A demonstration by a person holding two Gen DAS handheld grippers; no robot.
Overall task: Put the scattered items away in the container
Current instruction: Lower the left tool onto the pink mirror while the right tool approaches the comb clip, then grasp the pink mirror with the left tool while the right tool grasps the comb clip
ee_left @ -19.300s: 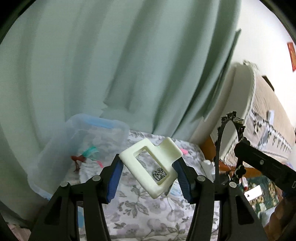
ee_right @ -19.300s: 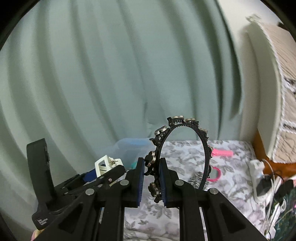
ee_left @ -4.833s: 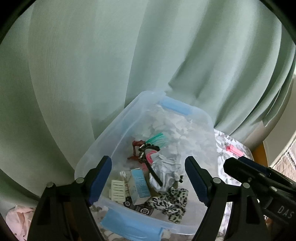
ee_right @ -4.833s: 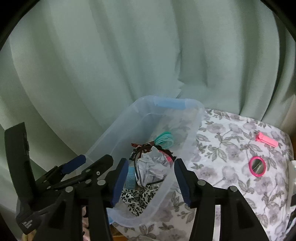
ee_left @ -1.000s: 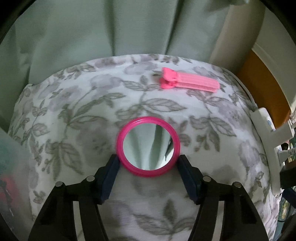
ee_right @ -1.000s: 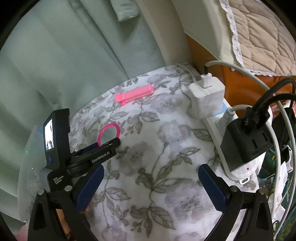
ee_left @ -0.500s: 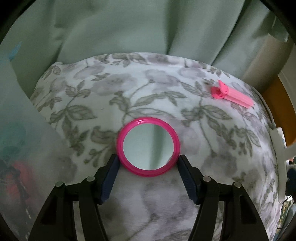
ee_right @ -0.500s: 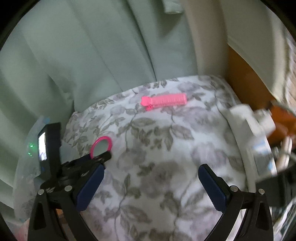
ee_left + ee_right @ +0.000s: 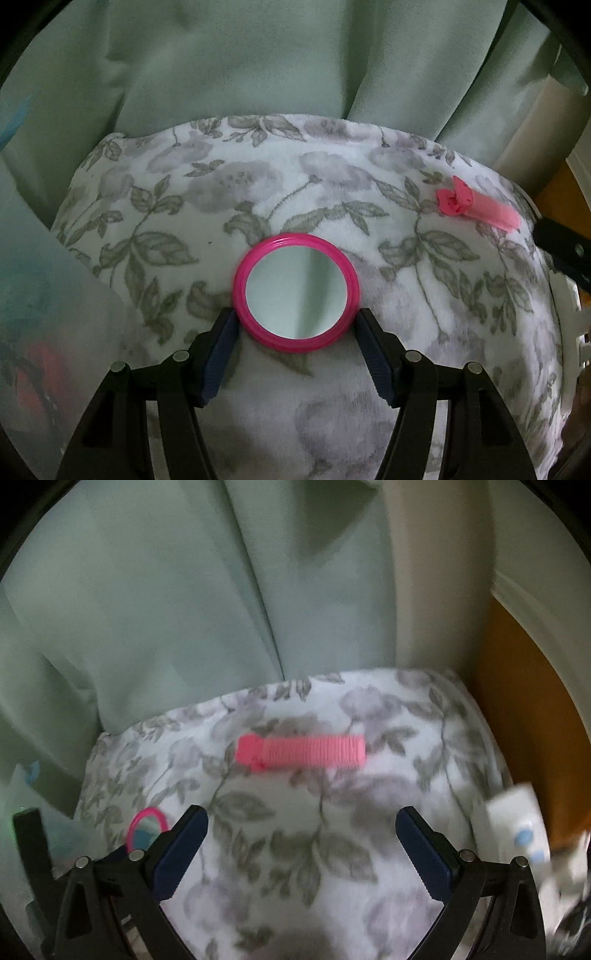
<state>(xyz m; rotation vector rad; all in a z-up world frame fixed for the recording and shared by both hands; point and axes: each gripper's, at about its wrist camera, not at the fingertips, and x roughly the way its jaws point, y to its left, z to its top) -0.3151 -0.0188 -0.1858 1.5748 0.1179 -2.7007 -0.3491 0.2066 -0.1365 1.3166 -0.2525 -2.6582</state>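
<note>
Two pink things are outside the container: a round pink-rimmed mirror [image 9: 296, 291] and a ribbed pink hair clip [image 9: 301, 752]. The left gripper [image 9: 296, 341] has its jaws on either side of the mirror, the blue pads touching or nearly touching the rim at its lower left and lower right (whether they press it firmly I cannot tell). The mirror sits face up between the tips over the floral cloth [image 9: 258, 192] on the tabletop, reflecting the pale green curtain [image 9: 240, 59] that hangs beyond. Ahead of these jaws and off to the right lies the clip, well apart from the mirror. The translucent container [image 9: 40, 295] shows as a blurred wall to the left of the jaws, with something red dimly visible inside.

The right gripper [image 9: 301, 845] has its jaws spread wide with only cloth between them. The clip lies crosswise straight ahead of them, beyond the fingertips. The mirror peeks out left of the left jaw, partly hidden
</note>
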